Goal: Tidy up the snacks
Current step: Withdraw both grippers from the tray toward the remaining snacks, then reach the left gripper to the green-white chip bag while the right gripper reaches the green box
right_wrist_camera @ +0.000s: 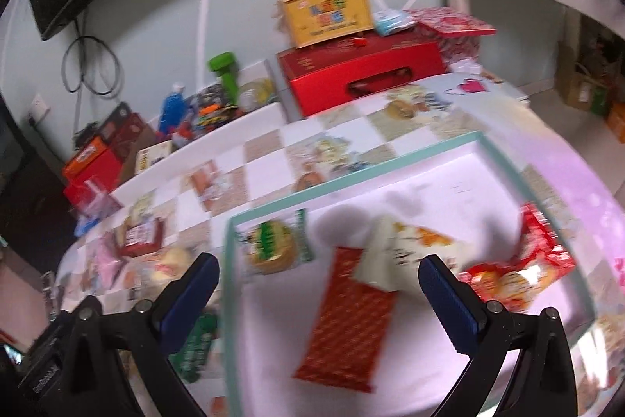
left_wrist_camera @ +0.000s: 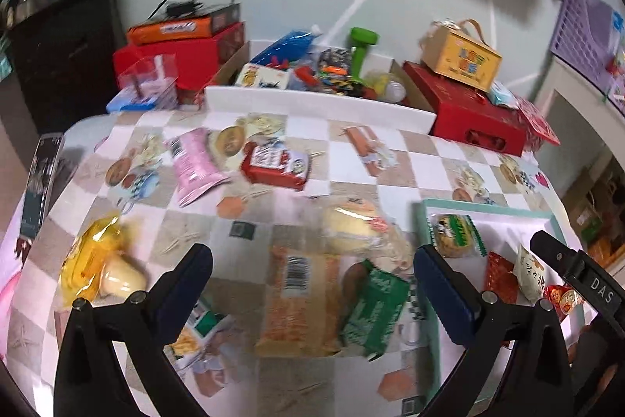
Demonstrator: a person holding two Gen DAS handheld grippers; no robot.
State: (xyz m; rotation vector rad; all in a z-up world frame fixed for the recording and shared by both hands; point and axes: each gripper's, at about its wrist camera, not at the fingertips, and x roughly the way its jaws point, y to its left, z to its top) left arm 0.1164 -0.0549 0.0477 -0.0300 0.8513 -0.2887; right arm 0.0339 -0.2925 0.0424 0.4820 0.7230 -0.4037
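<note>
Loose snacks lie on the checkered tablecloth. My left gripper is open above an orange packet, a green packet and a wrapped bun, touching none. A teal-rimmed tray at the right holds a green cookie packet, a long red packet, a white packet and red snack bags. My right gripper is open above the tray, holding nothing. The same tray shows in the left wrist view.
A yellow packet, pink packet, red packet and sausages lie farther out. A phone rests at the left edge. Behind stand a white box of toys, red boxes and a yellow carry box.
</note>
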